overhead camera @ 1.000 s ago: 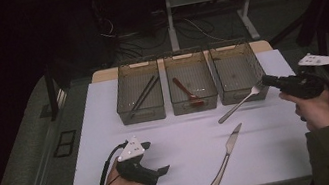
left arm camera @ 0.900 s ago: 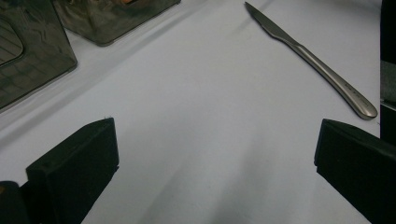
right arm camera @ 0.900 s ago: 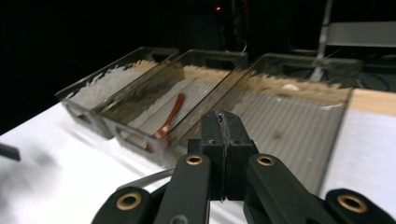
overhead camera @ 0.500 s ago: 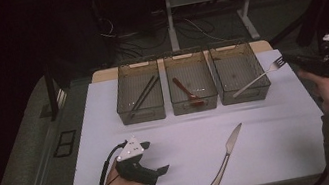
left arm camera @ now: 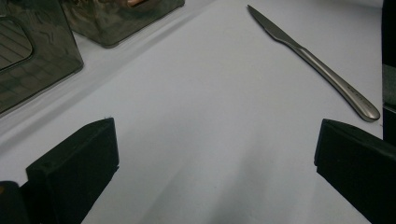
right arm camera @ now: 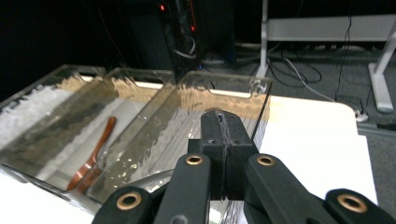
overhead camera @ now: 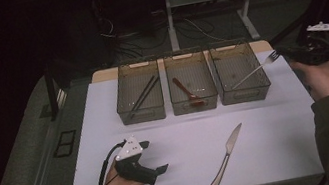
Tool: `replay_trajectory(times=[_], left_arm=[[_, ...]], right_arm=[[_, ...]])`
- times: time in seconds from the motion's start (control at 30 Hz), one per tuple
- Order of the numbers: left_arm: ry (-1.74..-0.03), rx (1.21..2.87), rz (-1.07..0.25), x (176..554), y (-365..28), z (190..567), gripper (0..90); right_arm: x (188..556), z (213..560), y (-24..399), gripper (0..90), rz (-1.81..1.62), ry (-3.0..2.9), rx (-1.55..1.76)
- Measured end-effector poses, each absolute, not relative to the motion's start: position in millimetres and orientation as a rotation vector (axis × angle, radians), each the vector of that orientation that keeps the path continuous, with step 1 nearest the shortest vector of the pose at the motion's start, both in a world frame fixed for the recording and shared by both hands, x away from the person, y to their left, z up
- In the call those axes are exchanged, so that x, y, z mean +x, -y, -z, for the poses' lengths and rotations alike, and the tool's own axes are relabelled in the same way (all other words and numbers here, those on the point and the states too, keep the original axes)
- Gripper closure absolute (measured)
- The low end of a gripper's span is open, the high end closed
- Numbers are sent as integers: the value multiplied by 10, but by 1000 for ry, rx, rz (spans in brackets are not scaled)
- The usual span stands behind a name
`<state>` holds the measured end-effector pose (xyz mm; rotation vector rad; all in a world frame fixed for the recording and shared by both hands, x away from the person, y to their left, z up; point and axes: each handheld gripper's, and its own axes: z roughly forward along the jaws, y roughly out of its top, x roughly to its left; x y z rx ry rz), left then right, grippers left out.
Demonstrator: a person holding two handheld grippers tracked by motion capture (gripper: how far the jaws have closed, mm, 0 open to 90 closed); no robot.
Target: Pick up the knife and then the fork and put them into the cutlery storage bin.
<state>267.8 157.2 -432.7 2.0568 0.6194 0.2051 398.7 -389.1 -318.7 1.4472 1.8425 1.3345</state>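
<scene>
At the table's right edge my right gripper is shut on the tine end of a silver fork. The fork slants down and left, its handle over the right clear bin. In the right gripper view the jaws are pressed together above that bin. My left gripper rests on the white mat near the front left, held by a hand. Its jaws stand wide open with nothing between them. A silver knife lies on the mat, and also shows ahead of the left jaws.
Three clear bins stand in a row at the back of the white mat. The left bin holds dark chopsticks, and the middle bin a brown spoon. Beyond the table are a desk frame and cables.
My right gripper lifted the fork off the mat and carried it right and back, so its handle now hangs over the right bin. The left gripper and knife stayed put.
</scene>
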Motion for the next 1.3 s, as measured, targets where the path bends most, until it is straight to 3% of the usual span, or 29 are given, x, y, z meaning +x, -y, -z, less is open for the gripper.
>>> replay_trajectory(times=[0.9,1.3], left_arm=[[-610,2065,-191,2682,-1545,4337,0],[-607,2062,-182,2710,-1534,4352,0]], right_arm=[[4566,3611,3614,890,-1246,-2011,1548],[4843,3790,3529,817,-1075,-2008,1566]])
